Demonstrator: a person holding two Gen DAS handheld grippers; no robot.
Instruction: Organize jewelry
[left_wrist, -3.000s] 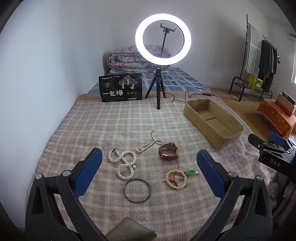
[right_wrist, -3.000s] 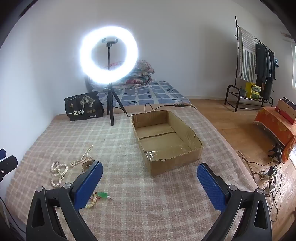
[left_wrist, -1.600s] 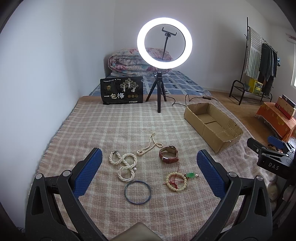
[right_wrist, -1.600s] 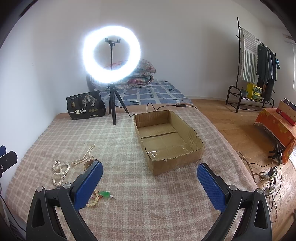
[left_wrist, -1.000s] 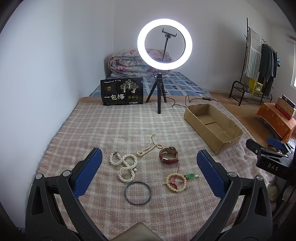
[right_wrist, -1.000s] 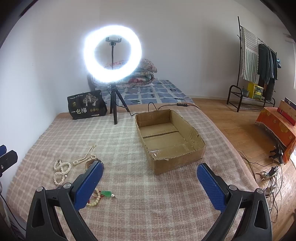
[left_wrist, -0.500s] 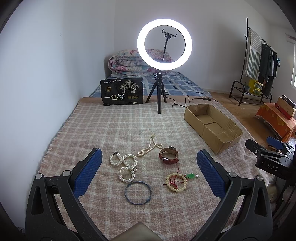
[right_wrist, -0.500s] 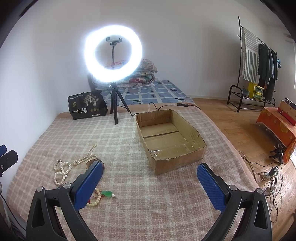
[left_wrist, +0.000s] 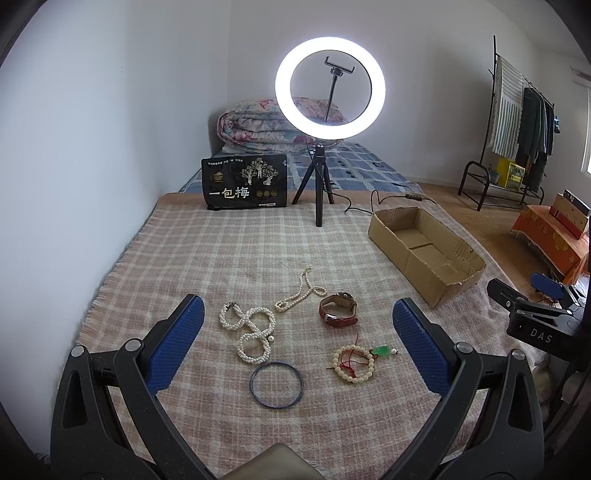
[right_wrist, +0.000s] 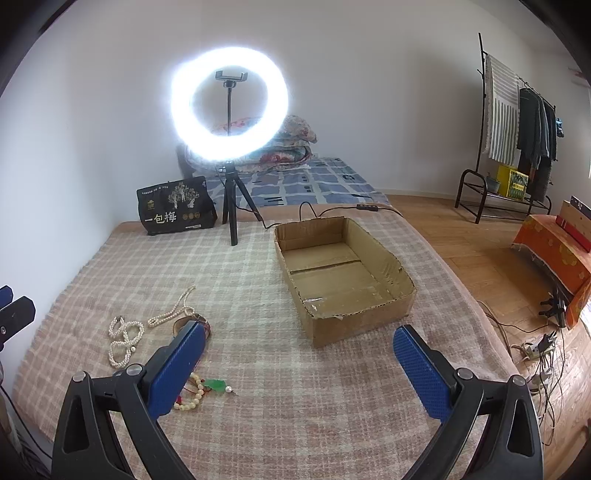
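Left gripper (left_wrist: 297, 334) spread wide, nothing between the blue pads (left_wrist: 176, 345), hovering above the near edge of the plaid blanket (left_wrist: 236, 251). Right gripper (right_wrist: 297, 367) likewise wide apart and empty, aimed at the blanket's right half.

Hard to make out: in the right wrist view, red-strapped watch (left_wrist: 338, 309) mostly hidden behind the left pad (right_wrist: 177, 371), and bead bracelet (left_wrist: 354, 363) with green charm half covered by the same pad. A tan object at the very bottom of the left wrist view cut off, kind unclear. Ring light (left_wrist: 330, 88) blown out to a white glare in the right wrist view.

Jewelry gathered toward the near left part of the blanket: long pearl strand (left_wrist: 251, 332) in loops, shorter pearl strand (left_wrist: 299, 291) just beyond it, watch to its right, dark bangle (left_wrist: 276, 384) nearest the front edge, bead bracelet beside the bangle. All pieces apart from one another or barely close, none inside the box.

Cardboard box (right_wrist: 402, 299) open-topped and bare inside, lying near the right edge of the blanket, well apart from the jewelry. Wide bare blanket between pile and box, and in front of the box. Tripod and black bag (left_wrist: 244, 187) at the far edge. Floor cables past the right edge.
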